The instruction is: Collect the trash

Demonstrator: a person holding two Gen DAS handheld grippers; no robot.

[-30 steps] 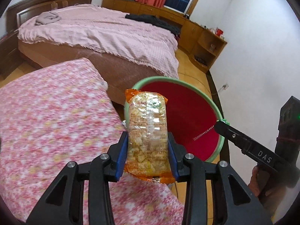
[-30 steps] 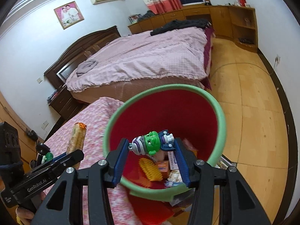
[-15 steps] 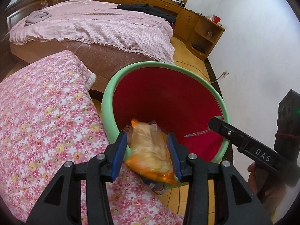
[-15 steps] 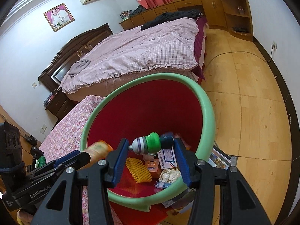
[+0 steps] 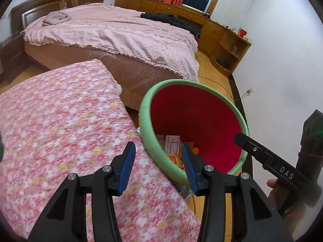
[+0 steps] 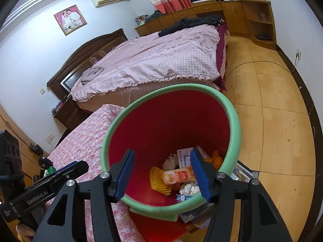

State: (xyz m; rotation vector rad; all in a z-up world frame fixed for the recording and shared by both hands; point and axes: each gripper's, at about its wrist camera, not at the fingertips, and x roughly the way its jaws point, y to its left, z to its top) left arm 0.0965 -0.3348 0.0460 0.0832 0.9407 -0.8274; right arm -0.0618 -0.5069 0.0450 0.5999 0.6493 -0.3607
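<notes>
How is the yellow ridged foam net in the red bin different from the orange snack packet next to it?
The yellow ridged foam net is ribbed, plain and unprinted; the orange snack packet is smooth, glossy and printed. The net lies lower left, the packet across the middle. Both lie in the red bin.

A bench (image 5: 60, 121) under a pink floral cloth (image 6: 84, 141) stands on the wooden floor (image 6: 272, 121). A red bin (image 6: 234, 121) with a green rim stands just beside the bench, holding wrappers (image 6: 177, 177).

Smooth red plastic bin (image 6: 167, 121); foam-like green rim (image 6: 232, 117); floral cloth (image 5: 60, 121)
</notes>
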